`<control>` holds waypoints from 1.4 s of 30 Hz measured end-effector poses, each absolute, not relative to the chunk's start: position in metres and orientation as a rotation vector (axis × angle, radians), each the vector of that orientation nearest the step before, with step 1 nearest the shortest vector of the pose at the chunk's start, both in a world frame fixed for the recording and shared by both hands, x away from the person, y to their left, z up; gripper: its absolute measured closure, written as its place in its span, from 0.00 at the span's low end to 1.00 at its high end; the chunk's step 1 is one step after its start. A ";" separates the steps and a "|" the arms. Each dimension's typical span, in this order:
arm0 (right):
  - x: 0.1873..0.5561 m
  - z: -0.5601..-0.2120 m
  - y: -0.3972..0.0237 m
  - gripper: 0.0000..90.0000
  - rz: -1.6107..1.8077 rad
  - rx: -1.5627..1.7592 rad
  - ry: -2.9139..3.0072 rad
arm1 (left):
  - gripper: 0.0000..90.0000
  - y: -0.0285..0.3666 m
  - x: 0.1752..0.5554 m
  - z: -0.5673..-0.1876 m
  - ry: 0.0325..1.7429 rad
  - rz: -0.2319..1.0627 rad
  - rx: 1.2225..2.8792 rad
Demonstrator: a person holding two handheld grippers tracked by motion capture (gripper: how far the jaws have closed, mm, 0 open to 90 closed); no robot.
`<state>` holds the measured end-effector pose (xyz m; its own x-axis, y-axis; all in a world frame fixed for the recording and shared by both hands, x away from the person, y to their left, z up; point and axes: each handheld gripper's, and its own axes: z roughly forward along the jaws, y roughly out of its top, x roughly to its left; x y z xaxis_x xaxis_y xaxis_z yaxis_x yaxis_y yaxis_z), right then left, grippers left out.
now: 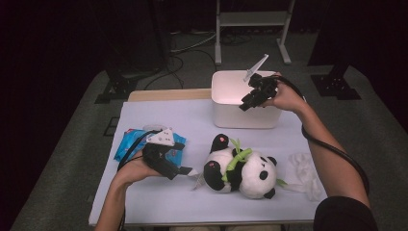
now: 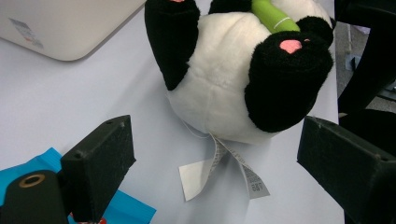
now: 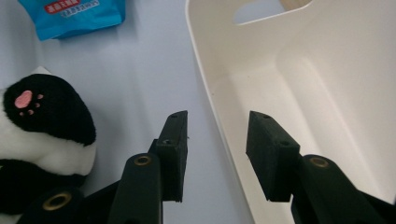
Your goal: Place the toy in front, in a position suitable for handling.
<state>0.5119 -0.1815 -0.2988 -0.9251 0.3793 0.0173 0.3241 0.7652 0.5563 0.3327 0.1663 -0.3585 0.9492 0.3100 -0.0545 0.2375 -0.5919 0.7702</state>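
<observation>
A blue packet (image 1: 129, 144) lay at the table's left, partly under the left gripper (image 1: 188, 171), whose jaws gaped wide and empty, aimed at the plush panda (image 1: 240, 168) lying mid-table with its sewn-in tag (image 2: 205, 175) between them. Farther right, the right gripper (image 1: 245, 103) hung half-open, holding nothing, straddling the white bin's (image 1: 231, 115) near rim

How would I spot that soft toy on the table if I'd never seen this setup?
Start at the white bin at the far side of the pale table. Just in front of it lies a plush panda on its back. It is the only black-and-white thing, with pink paw pads and a green bamboo stalk, between a blue packet and crumpled white plastic.
</observation>
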 end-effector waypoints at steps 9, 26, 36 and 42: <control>0.514 -0.307 -0.178 0.75 0.830 0.566 2.869 | 0.11 0.168 0.333 -0.359 0.389 0.102 2.225; 0.516 -0.311 -0.171 0.90 0.810 0.578 2.895 | 0.11 0.168 0.333 -0.359 0.388 0.102 2.227; 0.510 -0.310 -0.166 0.94 0.820 0.535 2.927 | 0.11 0.168 0.334 -0.360 0.394 0.098 2.232; 0.505 -0.310 -0.163 0.95 0.830 0.505 2.934 | 0.11 0.167 0.333 -0.360 0.394 0.095 2.227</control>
<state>0.5047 -0.1629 -0.3105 -0.9453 0.3237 0.0397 0.2965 0.8027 0.5175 0.3328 0.1673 -0.3598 0.9473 0.3133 -0.0663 0.2486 -0.5889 0.7690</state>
